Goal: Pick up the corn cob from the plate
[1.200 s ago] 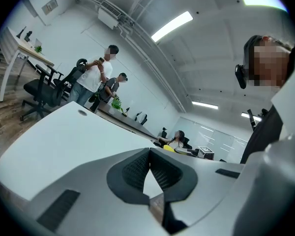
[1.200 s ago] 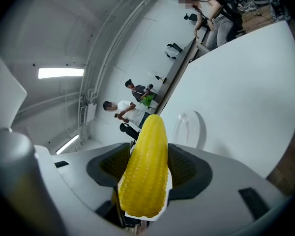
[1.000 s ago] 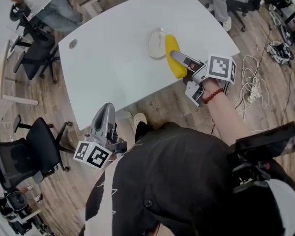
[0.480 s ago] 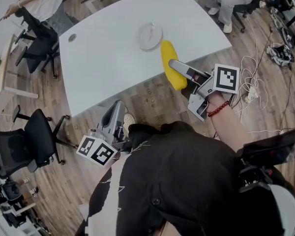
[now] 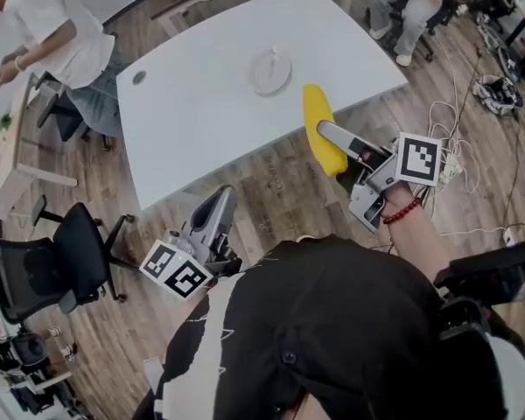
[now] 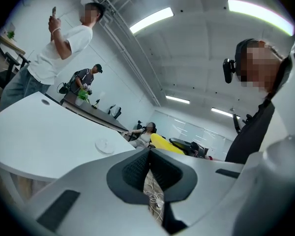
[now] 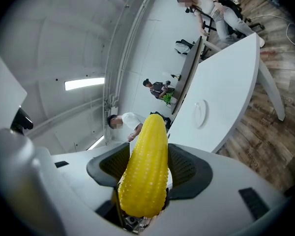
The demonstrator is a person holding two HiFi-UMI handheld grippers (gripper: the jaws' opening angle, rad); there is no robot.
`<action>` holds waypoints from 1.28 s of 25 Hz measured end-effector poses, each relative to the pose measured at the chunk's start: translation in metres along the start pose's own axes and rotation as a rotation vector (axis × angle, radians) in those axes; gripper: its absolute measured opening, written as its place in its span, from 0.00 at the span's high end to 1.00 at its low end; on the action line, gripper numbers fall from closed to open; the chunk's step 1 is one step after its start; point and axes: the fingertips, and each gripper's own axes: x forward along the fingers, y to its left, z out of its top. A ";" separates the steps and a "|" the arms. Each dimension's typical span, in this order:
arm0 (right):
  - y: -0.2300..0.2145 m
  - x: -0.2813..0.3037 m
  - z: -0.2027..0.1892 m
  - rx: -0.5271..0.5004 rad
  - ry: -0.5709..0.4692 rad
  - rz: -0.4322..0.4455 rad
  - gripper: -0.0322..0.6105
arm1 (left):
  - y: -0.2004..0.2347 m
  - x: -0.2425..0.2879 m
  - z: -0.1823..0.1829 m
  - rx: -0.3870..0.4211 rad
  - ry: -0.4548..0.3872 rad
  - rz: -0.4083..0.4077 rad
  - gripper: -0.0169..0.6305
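Note:
My right gripper (image 5: 332, 143) is shut on the yellow corn cob (image 5: 320, 128), held in the air past the near edge of the white table (image 5: 210, 94). The right gripper view has the corn cob (image 7: 146, 166) clamped between the dark pads, tip pointing away. A small white plate (image 5: 270, 70) lies bare on the table, apart from the cob; the plate (image 7: 200, 113) shows beyond the cob too. Low on the left, off the table, my left gripper (image 5: 214, 221) has its jaws together on nothing. In the left gripper view the pads (image 6: 137, 173) meet.
A black office chair (image 5: 44, 265) stands on the wooden floor at left. White cables (image 5: 451, 147) lie on the floor at right. A person in a white shirt (image 5: 52, 38) stands beyond the table's far left corner, and another sits at the top right.
My right gripper has carried the corn cob back from beside the plate to past the table's near edge. The view has shifted and the left gripper has drifted slightly right.

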 end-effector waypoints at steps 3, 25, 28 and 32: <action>0.013 0.002 -0.001 0.016 -0.014 0.004 0.56 | -0.004 -0.001 0.014 -0.002 0.012 -0.028 0.95; 0.086 -0.015 -0.153 0.113 -0.136 0.069 0.56 | -0.020 -0.140 0.010 0.011 0.051 -0.133 0.95; 0.091 -0.021 -0.171 0.107 -0.141 0.065 0.56 | -0.023 -0.156 0.003 0.008 0.057 -0.140 0.95; 0.095 -0.031 -0.193 0.099 -0.143 0.056 0.56 | -0.029 -0.172 -0.006 0.002 0.062 -0.149 0.95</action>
